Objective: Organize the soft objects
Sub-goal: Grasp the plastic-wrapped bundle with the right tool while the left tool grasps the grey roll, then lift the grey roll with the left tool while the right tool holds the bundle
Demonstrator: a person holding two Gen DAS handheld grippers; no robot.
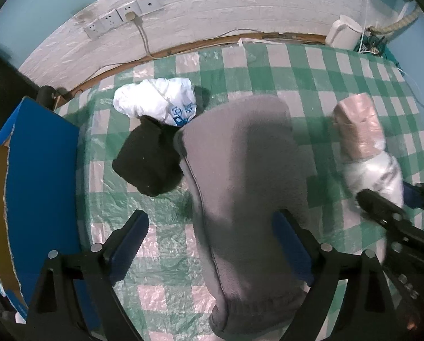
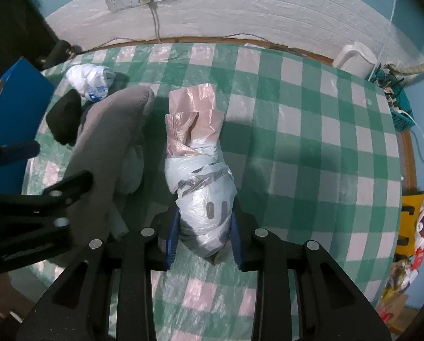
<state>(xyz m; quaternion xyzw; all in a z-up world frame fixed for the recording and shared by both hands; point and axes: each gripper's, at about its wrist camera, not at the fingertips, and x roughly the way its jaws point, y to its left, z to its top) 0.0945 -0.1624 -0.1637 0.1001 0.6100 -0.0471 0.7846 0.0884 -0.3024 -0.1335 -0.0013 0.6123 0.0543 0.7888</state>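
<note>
A grey fleece cloth [image 1: 240,187] lies lengthwise on the green checked table [image 1: 325,65], between the wide-open jaws of my left gripper [image 1: 212,227]; its right finger touches the cloth. My right gripper [image 2: 204,221] is shut on a rolled bundle of white and pink plastic bags [image 2: 197,164], held above the table; the bundle also shows in the left wrist view [image 1: 365,142]. A black cloth [image 1: 149,162] and a white bag with blue print [image 1: 158,102] lie left of the grey cloth. The grey cloth also shows in the right wrist view [image 2: 106,142].
A blue cardboard box [image 1: 38,187] stands at the table's left edge. A white kettle [image 1: 344,32] and a basket of cables [image 2: 396,105] sit at the back right. Wall sockets [image 1: 121,18] with a cord are on the brick wall. Clutter [image 2: 416,227] lies off the right edge.
</note>
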